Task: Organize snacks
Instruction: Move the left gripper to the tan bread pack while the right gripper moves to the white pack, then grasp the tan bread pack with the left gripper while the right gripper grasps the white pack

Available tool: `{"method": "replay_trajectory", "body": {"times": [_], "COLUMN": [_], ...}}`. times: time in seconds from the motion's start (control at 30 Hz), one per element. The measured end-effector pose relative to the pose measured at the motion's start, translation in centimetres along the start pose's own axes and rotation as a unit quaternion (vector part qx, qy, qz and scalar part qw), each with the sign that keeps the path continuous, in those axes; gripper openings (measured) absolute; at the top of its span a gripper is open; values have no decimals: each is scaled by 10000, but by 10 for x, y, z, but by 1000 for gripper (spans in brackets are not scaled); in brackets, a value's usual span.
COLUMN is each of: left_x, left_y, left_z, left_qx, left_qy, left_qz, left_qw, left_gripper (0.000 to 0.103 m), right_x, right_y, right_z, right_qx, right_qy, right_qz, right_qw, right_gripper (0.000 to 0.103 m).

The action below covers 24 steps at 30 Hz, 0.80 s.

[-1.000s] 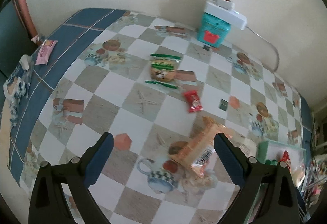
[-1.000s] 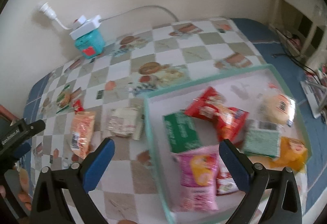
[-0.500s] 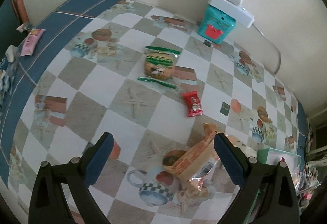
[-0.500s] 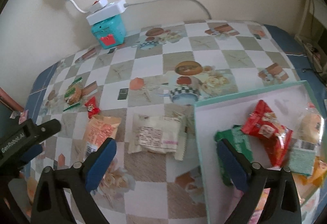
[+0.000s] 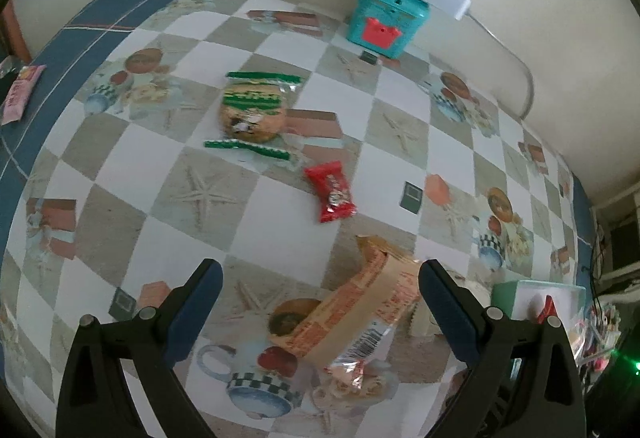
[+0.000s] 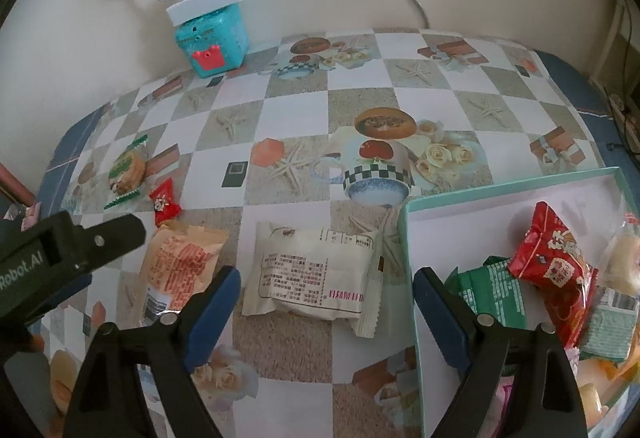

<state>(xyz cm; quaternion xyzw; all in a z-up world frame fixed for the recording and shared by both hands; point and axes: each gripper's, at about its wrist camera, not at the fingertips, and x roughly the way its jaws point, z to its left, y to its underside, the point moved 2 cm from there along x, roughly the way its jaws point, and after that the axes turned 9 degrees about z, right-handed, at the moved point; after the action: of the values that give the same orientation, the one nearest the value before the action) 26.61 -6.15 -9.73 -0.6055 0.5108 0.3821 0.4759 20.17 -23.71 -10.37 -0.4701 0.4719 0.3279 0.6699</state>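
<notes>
Snacks still loose on the desk (image 6: 304, 110): cream packet (image 6: 316, 278) sits between our right claw (image 6: 326, 302) pads, untouched, jaws wide but closing. Orange packet (image 5: 360, 310) lies between the wide-open left claw (image 5: 318, 296) pads, nothing held. Tray (image 6: 480, 198) is just right of the right claw. Step: pickup approach. Next: lower, pinch, carry right.

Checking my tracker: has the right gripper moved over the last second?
Yes. The right gripper left the tray for the white packet.
</notes>
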Motion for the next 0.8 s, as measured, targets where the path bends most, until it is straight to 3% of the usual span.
{"method": "replay_trajectory", "body": {"times": [0.27,0.8], "left_x": [-2,15], "left_y": [2,8], "left_z": [-10,-22], "left_qx": [207,439], "left_qy": [164,127], "left_qz": [55,401], "left_qw": [9996,9982], "left_gripper": [99,99], "right_x": [-12,22], "right_y": [-3,5], "right_z": [5,13], "right_qx": [-99,-197], "right_qy": [-120,-15], "right_qz": [-152,114], "right_qw": [9998,9997], "right_gripper": [83,77]}}
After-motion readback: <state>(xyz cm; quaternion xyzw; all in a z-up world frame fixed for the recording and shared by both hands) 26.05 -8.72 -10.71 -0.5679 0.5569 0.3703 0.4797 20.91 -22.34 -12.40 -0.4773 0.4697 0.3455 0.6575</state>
